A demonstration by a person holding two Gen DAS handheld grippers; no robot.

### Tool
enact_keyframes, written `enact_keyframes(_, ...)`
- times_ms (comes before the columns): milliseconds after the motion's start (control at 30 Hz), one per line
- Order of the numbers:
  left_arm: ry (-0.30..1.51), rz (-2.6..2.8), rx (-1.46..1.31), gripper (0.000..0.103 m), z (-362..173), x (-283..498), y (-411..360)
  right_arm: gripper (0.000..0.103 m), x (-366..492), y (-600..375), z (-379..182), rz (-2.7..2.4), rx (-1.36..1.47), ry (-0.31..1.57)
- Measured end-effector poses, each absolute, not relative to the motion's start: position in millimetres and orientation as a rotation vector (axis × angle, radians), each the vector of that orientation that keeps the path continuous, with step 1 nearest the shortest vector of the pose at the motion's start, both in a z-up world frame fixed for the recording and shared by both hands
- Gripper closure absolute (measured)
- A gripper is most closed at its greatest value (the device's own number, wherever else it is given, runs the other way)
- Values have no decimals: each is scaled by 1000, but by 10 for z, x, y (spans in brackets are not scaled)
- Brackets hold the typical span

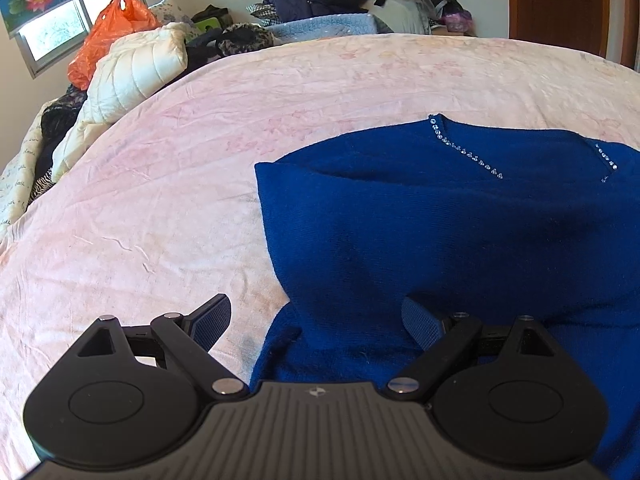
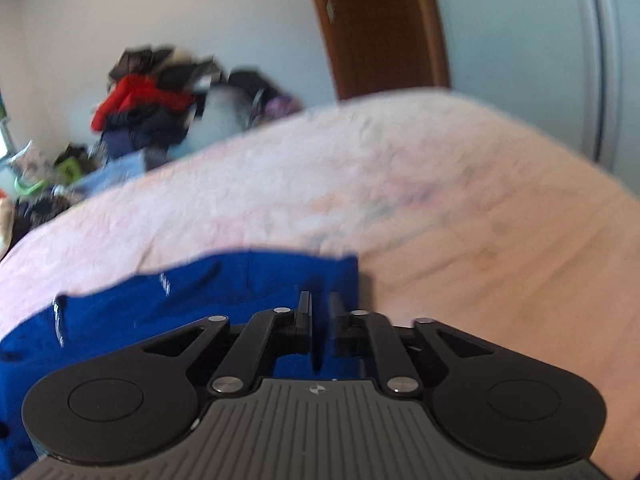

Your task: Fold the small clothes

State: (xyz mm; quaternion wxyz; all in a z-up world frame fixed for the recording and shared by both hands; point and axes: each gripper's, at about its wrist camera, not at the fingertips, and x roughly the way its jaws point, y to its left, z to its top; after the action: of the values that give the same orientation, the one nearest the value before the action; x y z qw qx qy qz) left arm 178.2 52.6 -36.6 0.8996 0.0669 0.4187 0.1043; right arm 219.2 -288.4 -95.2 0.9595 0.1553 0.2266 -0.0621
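Sweater: blue sweater (image 1: 460,232) lies part-folded on the pink bed (image 1: 200,200), beaded neckline away from the cameras.
Left gripper: left gripper (image 1: 316,320) spread wide above the sweater's near edge, clasping nothing.
Right gripper: right gripper (image 2: 320,320) nearly closed over the sweater's right corner (view blurred; grip unclear).

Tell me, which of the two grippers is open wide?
The left gripper, fingers spread wide over the blue knit sweater. The right gripper is nearly shut.
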Motion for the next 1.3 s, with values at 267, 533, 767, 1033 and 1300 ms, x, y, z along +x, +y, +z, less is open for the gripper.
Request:
enact_keyframes(267,869,210,126,10,-362,1739,533,78,2462,-2505,-1109,26,196,652)
enact_keyframes(533,868,206,121,10,-377,1682,561,58,2297,-2399,-1069,45,121,660)
enact_keyframes(767,883,203,119,10,-434,1548,587,33,2078,-2351,-1053,72,75,671)
enact_keyframes(1033,879,118,106,10,-380,1113,807,34,1458,-2830,-869,46,178,592)
enact_keyframes(1300,929,-55,-93,10,-389,692,1528,23,616,-3373,-563,-99,-54,555)
